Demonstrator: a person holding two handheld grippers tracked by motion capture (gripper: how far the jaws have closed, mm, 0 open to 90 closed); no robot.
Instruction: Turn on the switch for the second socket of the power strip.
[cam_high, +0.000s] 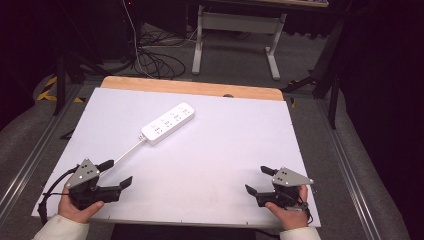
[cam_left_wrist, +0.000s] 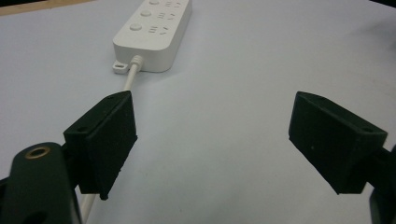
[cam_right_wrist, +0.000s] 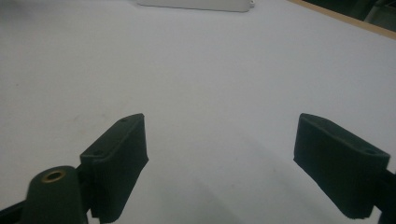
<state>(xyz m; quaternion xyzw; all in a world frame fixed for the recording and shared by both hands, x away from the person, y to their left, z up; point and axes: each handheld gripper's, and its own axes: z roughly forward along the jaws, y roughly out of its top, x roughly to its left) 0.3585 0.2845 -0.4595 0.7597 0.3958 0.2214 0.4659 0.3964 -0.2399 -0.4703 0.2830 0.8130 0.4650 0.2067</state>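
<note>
Claw-wise, the left claw (cam_high: 116, 172) is hovering low over the near left corner of the white table (cam_high: 210, 165), its jaws standing wide apart and gripping nothing. The right claw (cam_high: 257, 181) is waiting at the near right corner, likewise spread wide and holding nothing.

From the left claw, the power strip (cam_high: 167, 123) is lying at about one o'clock, well apart, slanting across the far middle of the table. Its white cord (cam_high: 127, 152) is running from the strip's near end back toward the left claw, passing just beside that claw's left jaw in the left gripper view, though whether it is touching is hard to tell. From the right claw the strip is sitting at about eleven o'clock, farther off.

Judging by its look, the strip is a rigid, fairly light plastic bar with smooth, somewhat slippery faces, so gripping across its narrow width near the middle seems safest. The cord looks limp and would merely drag the strip.
</note>
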